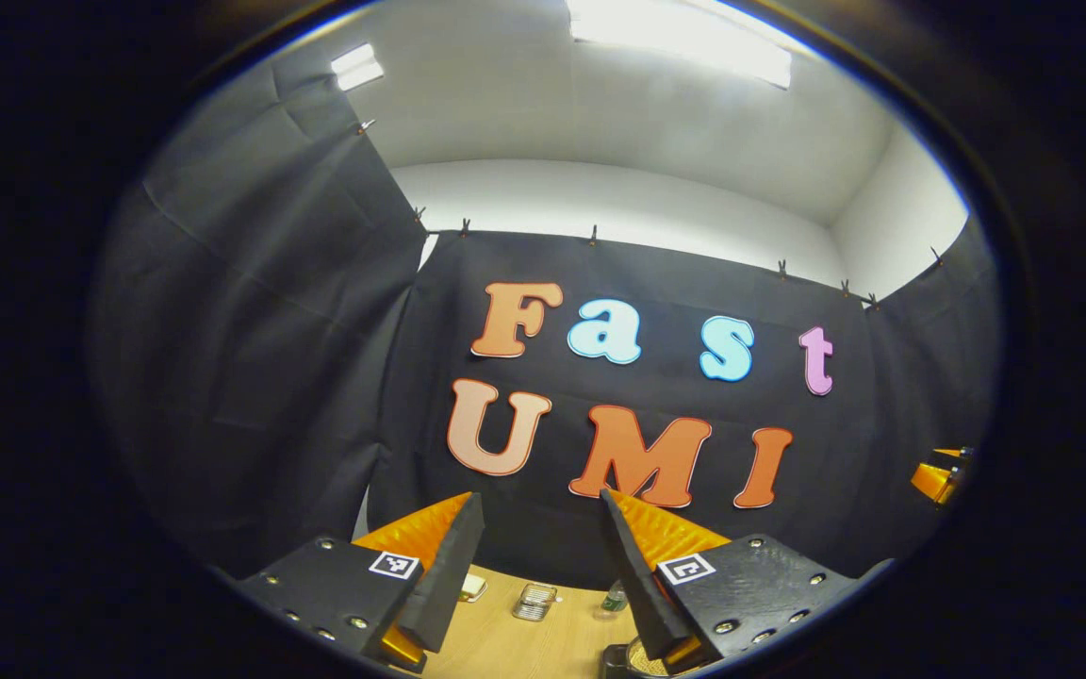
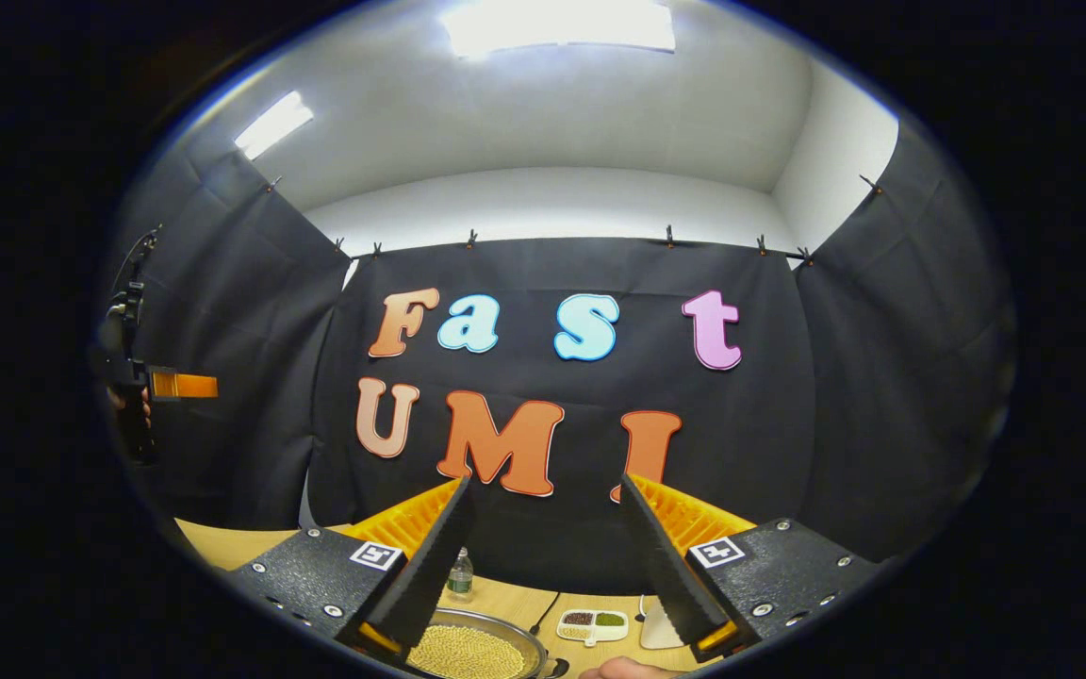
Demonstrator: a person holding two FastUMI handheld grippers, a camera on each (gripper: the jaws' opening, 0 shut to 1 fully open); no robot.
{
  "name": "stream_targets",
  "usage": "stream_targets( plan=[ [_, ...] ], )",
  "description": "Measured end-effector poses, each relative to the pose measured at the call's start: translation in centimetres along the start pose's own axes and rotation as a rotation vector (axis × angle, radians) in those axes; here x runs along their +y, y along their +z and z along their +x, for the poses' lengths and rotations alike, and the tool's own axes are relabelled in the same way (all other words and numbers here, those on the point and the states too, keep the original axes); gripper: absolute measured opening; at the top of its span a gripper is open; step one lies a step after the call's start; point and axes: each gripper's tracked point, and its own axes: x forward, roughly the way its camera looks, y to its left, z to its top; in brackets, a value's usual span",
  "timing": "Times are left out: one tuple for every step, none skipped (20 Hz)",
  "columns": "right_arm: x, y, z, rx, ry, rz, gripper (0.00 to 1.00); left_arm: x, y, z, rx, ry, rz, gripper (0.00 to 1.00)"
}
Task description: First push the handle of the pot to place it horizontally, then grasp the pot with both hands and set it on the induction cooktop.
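A: Where do we find the pot, taking the table [image 2: 222, 547] as reference?

B: In the right gripper view the pot [image 2: 472, 649] sits on the table, low in the frame, filled with pale grains. A bottle [image 2: 459, 573] stands behind it; a small divided dish [image 2: 593, 624] lies to its right.

A: Gripper states?

B: We hold both above the table. The right gripper [image 2: 548, 538] has its fingers apart, clamping nothing. The left gripper [image 1: 543, 542] likewise stands spread and empty; a small metal tray [image 1: 534, 601] lies on the table beyond it
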Motion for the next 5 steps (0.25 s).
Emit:
stream_targets(
  plan=[
    [0.0,-0.3,0.1,0.007,-0.001,-0.002,0.95,-0.1,-0.4,0.2,0.009,-0.003,0.013,0.77],
    [-0.1,-0.6,0.1,0.012,0.001,-0.006,0.93,-0.2,-1.1,0.3,0.022,-0.003,0.025,0.77],
    [-0.1,-0.8,0.3,0.014,0.000,-0.005,0.95,-0.2,-1.5,0.5,0.034,0.001,0.030,0.80],
    [0.0,-0.9,0.4,0.017,0.001,-0.004,0.95,-0.6,-2.0,0.6,0.044,-0.006,0.035,0.77],
    [-0.1,-1.1,0.5,0.020,0.001,-0.002,0.95,-0.6,-2.5,0.7,0.056,0.005,0.044,0.77]
  ],
)
